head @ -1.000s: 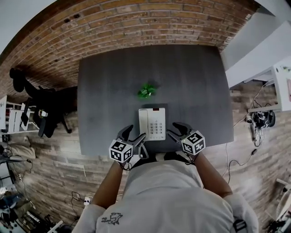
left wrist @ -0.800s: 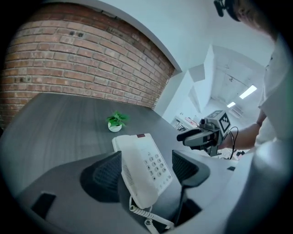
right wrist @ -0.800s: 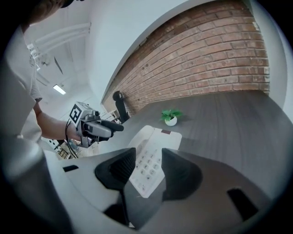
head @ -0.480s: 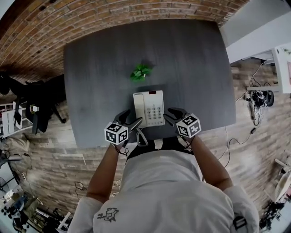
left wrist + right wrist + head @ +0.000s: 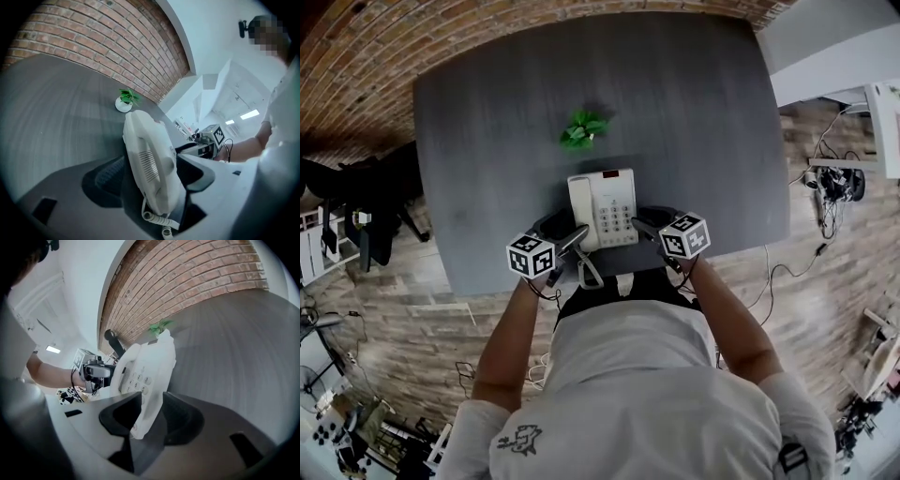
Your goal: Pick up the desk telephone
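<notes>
Pinching the telephone (image 5: 605, 208) by its handset side in the left gripper (image 5: 154, 172). Just been closing the right gripper (image 5: 152, 411) on the keypad edge, seemingly in contact on both sides. Sitting on the grey table (image 5: 694, 122) near its front edge, close to a small plant (image 5: 581, 128).

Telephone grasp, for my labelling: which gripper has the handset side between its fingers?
The left gripper: the corded handset sits between its fingers. The right gripper's fingers have just been closing, with the keypad edge between them.
</notes>
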